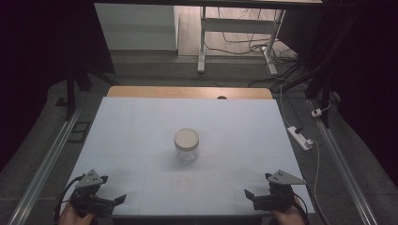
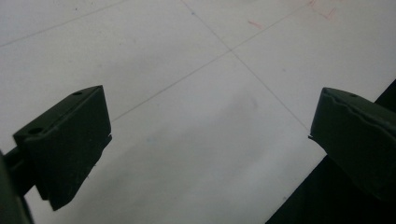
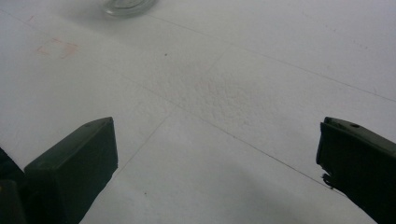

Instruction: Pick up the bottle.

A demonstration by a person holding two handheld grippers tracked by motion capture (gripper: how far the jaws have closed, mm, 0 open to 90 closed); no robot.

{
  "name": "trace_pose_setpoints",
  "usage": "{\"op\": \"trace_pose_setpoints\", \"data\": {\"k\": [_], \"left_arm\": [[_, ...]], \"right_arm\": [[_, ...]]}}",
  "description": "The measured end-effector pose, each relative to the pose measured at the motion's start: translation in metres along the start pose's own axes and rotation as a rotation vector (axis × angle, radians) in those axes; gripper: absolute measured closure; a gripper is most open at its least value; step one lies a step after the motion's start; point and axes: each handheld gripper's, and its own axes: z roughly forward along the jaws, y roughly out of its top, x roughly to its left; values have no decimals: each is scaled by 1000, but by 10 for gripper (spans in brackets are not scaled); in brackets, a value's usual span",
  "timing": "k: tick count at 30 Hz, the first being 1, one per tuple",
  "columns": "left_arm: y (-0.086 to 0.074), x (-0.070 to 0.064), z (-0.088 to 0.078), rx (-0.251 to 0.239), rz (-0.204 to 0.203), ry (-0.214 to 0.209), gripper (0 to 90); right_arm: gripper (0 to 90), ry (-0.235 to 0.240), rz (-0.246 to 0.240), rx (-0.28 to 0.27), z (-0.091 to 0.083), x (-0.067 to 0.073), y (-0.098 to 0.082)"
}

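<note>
a clear glass jar with a pale, cream-coloured lid stands upright near the middle of the white surface, well apart from both grippers. the left gripper sits at the near left corner of the surface, held in a hand that comes in from the bottom edge, its grey three-cornered plate on top. the right gripper sits at the near right corner, held the same way, and the two point inward toward each other along the near edge. the jar lies farther out on the surface, roughly midway between them and beyond both pairs of fingers.

in the left gripper view its fingers stand wide apart with nothing between them but bare white surface crossed by thin pencil lines and a few faint red marks; the near edge of the surface cuts across under the right-hand finger. in the right gripper view its fingers are likewise spread wide over bare surface, and a rounded glass base, probably the bottom of the jar, shows at the top edge, far ahead and to the left of the gap. a faint red square is drawn on the surface near it.
</note>
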Motion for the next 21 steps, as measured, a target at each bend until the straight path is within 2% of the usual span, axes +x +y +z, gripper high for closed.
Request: {"op": "trace_pose_setpoints", "data": {"k": [6,13,21], "left_arm": [[4,-2,2,-4,19,6,0],[13,-5,7,-24,40,-17,0],[25,-7,15,-38,77,-64,0]], "right_arm": [[0,4,-5,3,0,0,0],[0,10,-15,8,1,1,0],[0,12,-20,11,2,2,0]]}}
